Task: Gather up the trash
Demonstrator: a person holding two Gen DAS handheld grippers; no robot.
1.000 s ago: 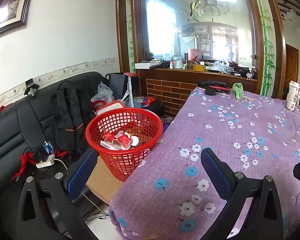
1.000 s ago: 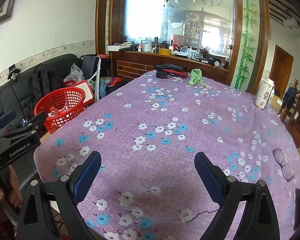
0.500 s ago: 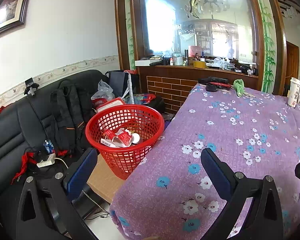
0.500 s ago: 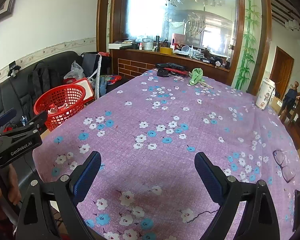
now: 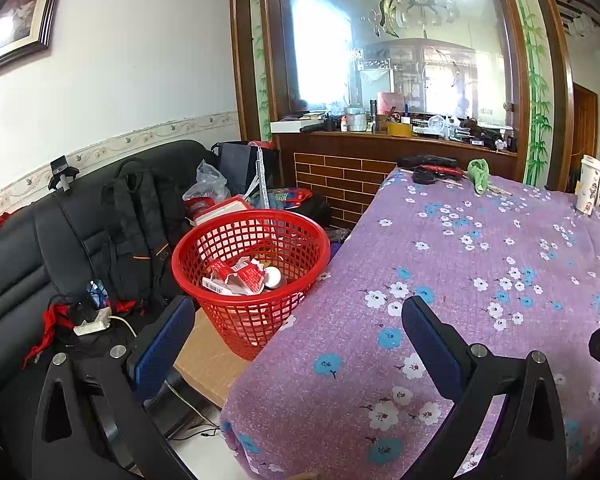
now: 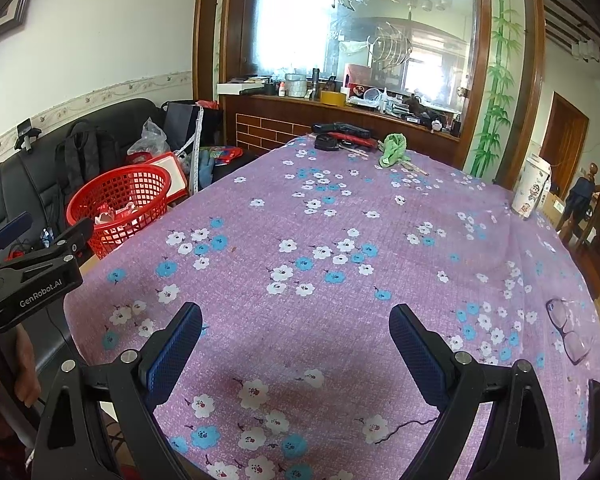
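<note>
A red mesh basket (image 5: 204, 248) stands on a cardboard box beside the table's left edge; it holds red-and-white cartons (image 5: 236, 276) and a white ball (image 5: 272, 277). It also shows in the right wrist view (image 6: 100, 196). My left gripper (image 5: 296, 324) is open and empty, hovering over the table's left corner just in front of the basket. My right gripper (image 6: 296, 336) is open and empty above the purple flowered tablecloth (image 6: 340, 220). The left gripper's body shows in the right wrist view (image 6: 36, 276) at the left.
A green cloth (image 6: 394, 148), black and red items (image 6: 340, 136) and a paper cup (image 6: 532, 188) sit at the table's far side. Glasses (image 6: 568, 328) lie at the right edge. A black sofa (image 5: 40, 240) with a backpack (image 5: 136, 232) is left of the basket.
Both grippers have drifted back and slightly up; the basket and table look a little farther away. Both stay open and empty.
</note>
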